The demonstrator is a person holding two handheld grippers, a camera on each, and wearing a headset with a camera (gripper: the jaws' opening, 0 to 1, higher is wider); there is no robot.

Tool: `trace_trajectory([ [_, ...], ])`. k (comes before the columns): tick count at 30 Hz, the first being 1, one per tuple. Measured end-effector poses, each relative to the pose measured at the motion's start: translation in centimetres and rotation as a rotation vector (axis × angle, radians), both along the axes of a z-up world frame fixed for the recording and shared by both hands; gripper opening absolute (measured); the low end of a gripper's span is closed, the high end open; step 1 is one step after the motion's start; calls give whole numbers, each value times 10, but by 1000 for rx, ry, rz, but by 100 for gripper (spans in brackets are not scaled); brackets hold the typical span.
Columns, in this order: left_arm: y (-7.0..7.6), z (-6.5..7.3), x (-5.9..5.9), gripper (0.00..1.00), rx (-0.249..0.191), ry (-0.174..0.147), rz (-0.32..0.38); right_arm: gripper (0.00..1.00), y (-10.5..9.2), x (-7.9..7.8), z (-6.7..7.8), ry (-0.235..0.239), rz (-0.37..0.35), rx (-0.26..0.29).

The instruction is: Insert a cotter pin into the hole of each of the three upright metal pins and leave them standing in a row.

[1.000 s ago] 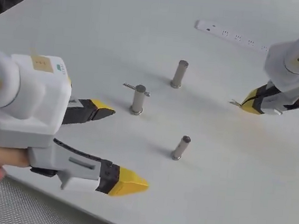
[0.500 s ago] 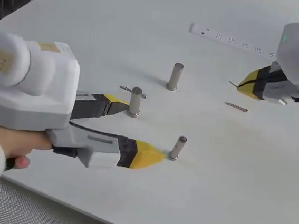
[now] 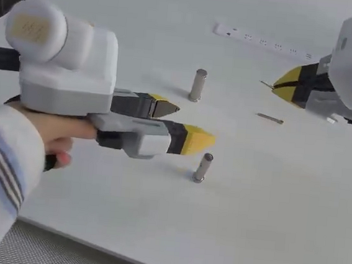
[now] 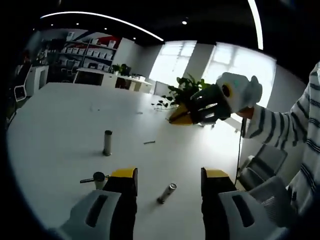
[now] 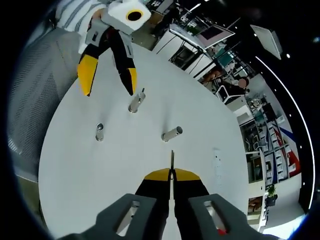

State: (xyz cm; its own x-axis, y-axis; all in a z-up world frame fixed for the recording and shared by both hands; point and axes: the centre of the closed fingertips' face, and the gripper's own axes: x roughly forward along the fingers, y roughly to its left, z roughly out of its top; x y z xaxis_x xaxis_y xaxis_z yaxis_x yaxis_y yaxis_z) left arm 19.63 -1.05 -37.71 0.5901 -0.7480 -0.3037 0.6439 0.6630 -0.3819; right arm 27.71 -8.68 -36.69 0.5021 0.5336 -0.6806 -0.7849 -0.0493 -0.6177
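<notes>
Starting with the head view, the left gripper [image 3: 186, 125] sits centre-left, jaws wide apart and empty, gripped by a hand [image 3: 57, 138] in a striped sleeve [image 3: 3, 178]. The near pin [image 3: 202, 167] stands just below its lower tip and the far pin [image 3: 197, 85] stands above its tips. At upper right, the right gripper [image 3: 275, 90] is pinched tight on the held cotter [image 3: 266, 84], which juts from its tips. A loose cotter [image 3: 269, 118] lies on the table [image 3: 268, 209] just below, and a power strip [image 3: 262, 42] runs along the top.

In the left gripper view, the jaws rise wide at the bottom. The near pin [image 4: 167, 193] shows between them, touching neither. Beside the left jaw is the third pin [image 4: 99, 177], with a fitted cotter [image 4: 86, 179] through its top. The far pin [image 4: 107, 143] is centre-left, and the right gripper [image 4: 175, 120] is above centre.

In the right gripper view, the jaws clamp the held cotter [image 5: 172, 159] at bottom centre. The three pins spread across the middle. The left gripper [image 5: 107, 80] is at upper left, spread wide, one tip near the third pin [image 5: 136, 102].
</notes>
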Motion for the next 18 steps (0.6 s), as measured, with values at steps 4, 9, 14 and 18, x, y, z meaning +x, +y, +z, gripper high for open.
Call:
trace_trajectory([
  [4, -4, 4, 7, 42, -20, 2, 4, 0, 0, -2, -5, -72, 13, -55],
  [9, -9, 6, 12, 34, -28, 8, 6, 0, 9, -21, -9, -54, 31, -45],
  [14, -15, 7, 16, 26, -31, 3, 6, 0, 18, -37, -9, -36, 38, -7],
  [18, -19, 8, 19, 20, -50, 7, 11, 0, 21, -45, -14, -17, 59, -9],
])
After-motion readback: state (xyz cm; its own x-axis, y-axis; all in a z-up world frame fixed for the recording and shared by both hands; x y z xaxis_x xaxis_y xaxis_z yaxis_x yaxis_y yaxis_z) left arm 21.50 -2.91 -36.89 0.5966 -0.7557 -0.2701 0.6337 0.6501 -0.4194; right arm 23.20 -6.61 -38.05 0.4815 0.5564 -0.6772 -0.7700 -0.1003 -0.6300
